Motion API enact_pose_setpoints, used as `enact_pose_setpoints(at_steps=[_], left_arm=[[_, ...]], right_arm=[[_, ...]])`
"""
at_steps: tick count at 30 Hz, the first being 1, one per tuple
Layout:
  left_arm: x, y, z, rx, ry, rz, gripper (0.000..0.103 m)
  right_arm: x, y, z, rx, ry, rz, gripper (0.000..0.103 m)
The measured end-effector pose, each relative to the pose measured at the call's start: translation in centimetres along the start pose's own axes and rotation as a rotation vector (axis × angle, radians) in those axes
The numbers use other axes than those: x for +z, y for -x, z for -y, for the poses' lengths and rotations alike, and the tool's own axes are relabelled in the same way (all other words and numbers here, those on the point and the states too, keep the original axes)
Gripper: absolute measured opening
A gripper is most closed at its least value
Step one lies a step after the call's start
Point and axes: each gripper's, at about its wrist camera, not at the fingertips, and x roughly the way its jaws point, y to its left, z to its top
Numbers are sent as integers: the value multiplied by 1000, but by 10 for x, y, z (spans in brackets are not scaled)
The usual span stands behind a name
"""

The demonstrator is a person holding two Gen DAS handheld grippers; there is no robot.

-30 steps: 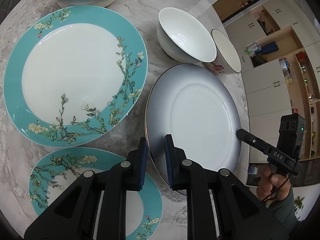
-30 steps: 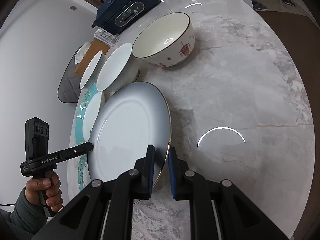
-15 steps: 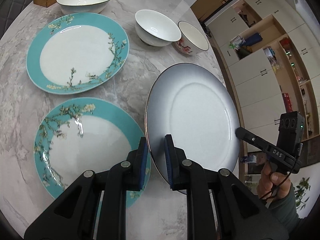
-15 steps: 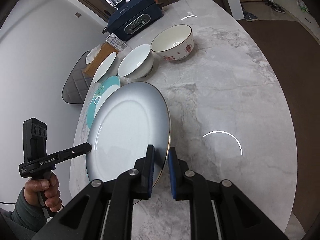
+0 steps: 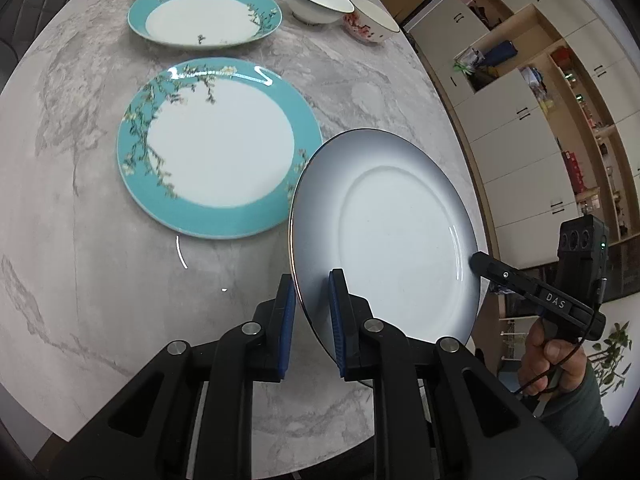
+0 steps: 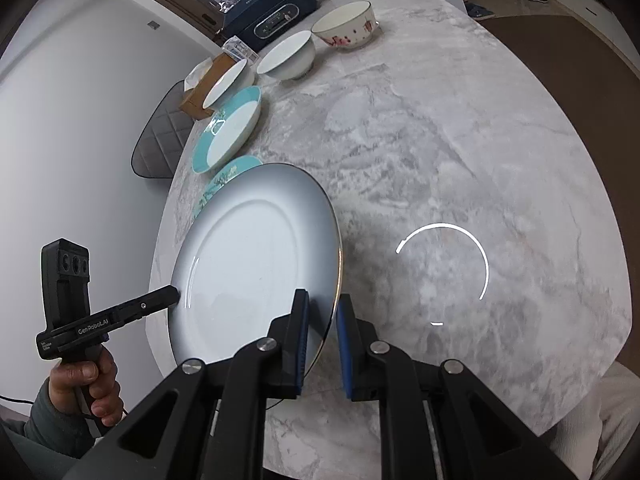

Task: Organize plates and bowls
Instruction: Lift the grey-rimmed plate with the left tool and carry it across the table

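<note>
**Grey plate held at both edges above the marble table**

The left gripper [image 5: 312,312] is clamped on one edge of the grey-rimmed plate [image 5: 384,232], its blue pads pressing either face of the rim. The right gripper [image 6: 322,336] grips the opposite edge of the same plate [image 6: 256,264] in the same way. The plate is tilted and raised clear of the marble table [image 5: 80,240], near the table's edge.

Beside it, a teal floral plate [image 5: 216,152] lies flat on the table, its near-right rim partly hidden behind the held plate. A second teal floral plate [image 5: 204,12] lies farther back, apart from the first. Beyond that sit a plain white bowl [image 5: 318,0] and, just beside it, a white bowl with red markings [image 5: 370,20]. A third white bowl [image 6: 230,84] stands near a wooden box [image 6: 200,92] at the far edge, with a dark blue appliance [image 6: 272,20] behind them.
</note>
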Motion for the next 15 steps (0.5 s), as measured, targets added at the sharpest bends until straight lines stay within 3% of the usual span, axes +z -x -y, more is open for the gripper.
enact_pose_setpoints(at_steps=[6,15], left_arm=[[-41,-7,-14,-5,5,-28,14],[-58,-30,-34,11,-8,-52,14]], right_arm=[[-39,-6,-2,-27,-9,-23,15],[-61,-27,2,-58,-12,-54,15]])
